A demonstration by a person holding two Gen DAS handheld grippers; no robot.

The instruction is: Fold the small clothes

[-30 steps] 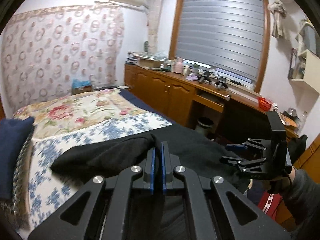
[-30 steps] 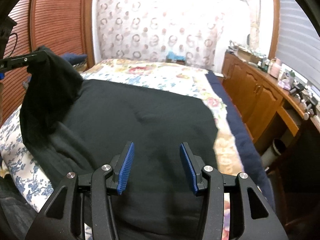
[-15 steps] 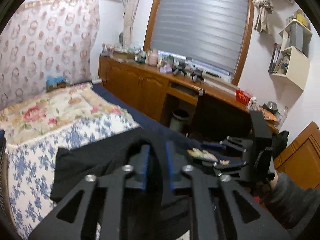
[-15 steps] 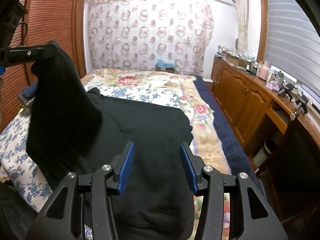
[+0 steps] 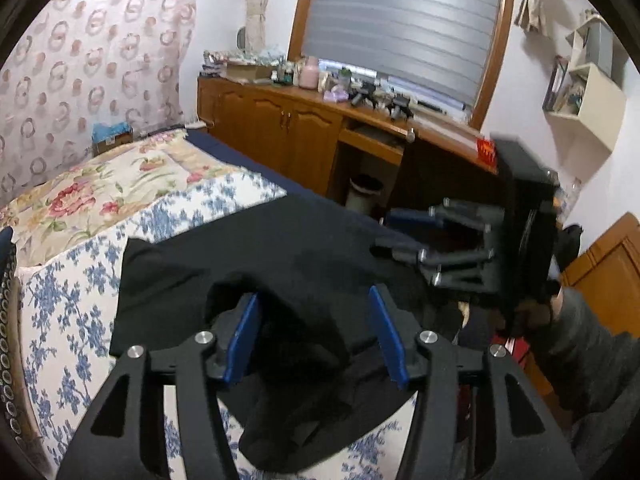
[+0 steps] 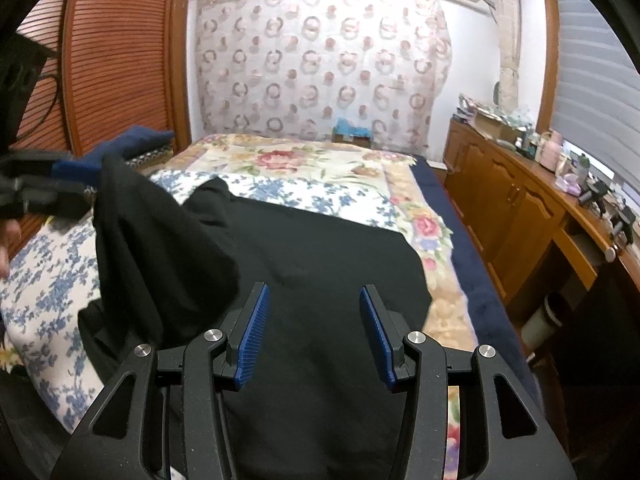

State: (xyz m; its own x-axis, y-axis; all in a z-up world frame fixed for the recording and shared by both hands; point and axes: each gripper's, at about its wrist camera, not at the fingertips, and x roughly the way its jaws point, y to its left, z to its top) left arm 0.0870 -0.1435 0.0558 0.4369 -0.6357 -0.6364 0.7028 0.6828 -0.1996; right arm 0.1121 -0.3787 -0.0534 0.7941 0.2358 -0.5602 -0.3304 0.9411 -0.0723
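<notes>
Left wrist view: the left gripper [image 5: 314,334] is spread wide, released, a fold of the black garment [image 5: 280,256] bunched loosely between its pads. Right wrist view: the right gripper [image 6: 312,332] gapes empty above the garment, spread across the bed's [image 6: 48,292] near edge.

A floral bedspread [image 6: 304,168] covers the bed beside a cluttered wooden cabinet [image 5: 280,120] under a blinded window [image 5: 400,28].
</notes>
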